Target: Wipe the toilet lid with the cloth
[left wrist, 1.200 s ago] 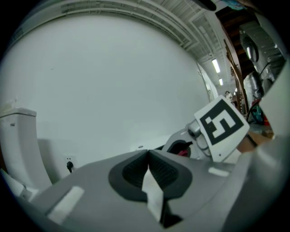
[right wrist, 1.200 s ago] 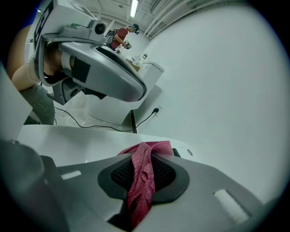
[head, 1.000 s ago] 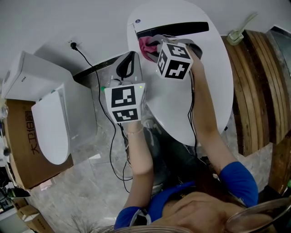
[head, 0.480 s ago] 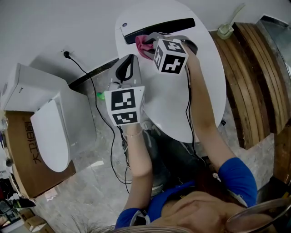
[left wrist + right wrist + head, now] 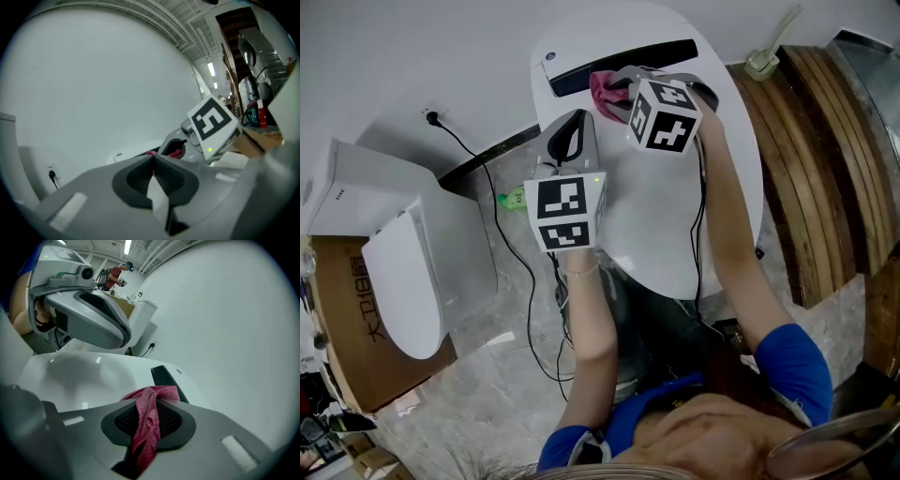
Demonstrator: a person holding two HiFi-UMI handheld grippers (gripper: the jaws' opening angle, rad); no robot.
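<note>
The white toilet lid (image 5: 666, 216) fills the top middle of the head view, with a black hinge strip (image 5: 623, 62) along its far end. My right gripper (image 5: 622, 94) is shut on a pink cloth (image 5: 603, 91) and presses it on the lid just below that strip. The right gripper view shows the cloth (image 5: 146, 425) bunched between the shut jaws of the right gripper (image 5: 151, 403), above the lid (image 5: 79, 376). My left gripper (image 5: 576, 117) hovers over the lid's left edge, shut with nothing in it. In its own view the left gripper (image 5: 153, 158) points toward the right gripper (image 5: 206, 129).
A second white toilet (image 5: 403, 272) stands at the left by a cardboard box (image 5: 337, 300). A wall socket with a black cable (image 5: 427, 117) is behind the lid's left side. Wooden slats (image 5: 825, 159) run along the right. The person's legs are just below the lid.
The right gripper has slid the pink cloth a little to the right along the black strip. The left gripper has stayed near the lid's left edge.
</note>
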